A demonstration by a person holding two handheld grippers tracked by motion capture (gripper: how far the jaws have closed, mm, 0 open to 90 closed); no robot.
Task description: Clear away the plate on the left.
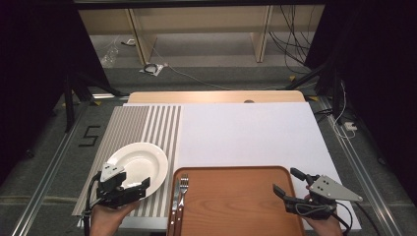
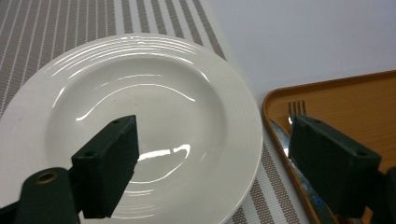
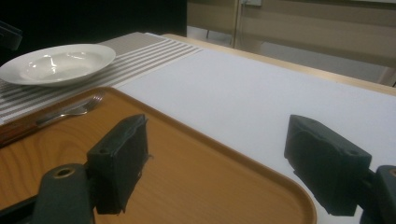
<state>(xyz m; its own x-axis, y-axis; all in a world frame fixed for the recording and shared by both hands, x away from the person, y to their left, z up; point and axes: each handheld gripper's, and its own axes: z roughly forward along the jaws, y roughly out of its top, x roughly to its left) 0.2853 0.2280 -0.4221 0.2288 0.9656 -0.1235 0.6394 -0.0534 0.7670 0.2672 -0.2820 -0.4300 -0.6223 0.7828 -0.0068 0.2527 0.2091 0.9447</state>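
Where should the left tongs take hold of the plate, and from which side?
Probably the near rim of the plate, coming from the person's side, where the open left tongs already hover. The rim is wide and flat and stands a little off the striped mat, so one jaw could slip under it and one above. The bowl-like centre gives no grip.

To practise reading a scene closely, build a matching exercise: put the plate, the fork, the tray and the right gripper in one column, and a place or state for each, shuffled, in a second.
Things:
1. white plate
2. fork
3. wooden tray
4. right gripper

Places or states:
A. lies at the tray's left edge beside a knife
B. jaws open over the tray's right edge
C. sits on the striped mat, under the open left gripper
D. rests on the white table cover, near side

Pairs: 1-C, 2-A, 3-D, 4-B
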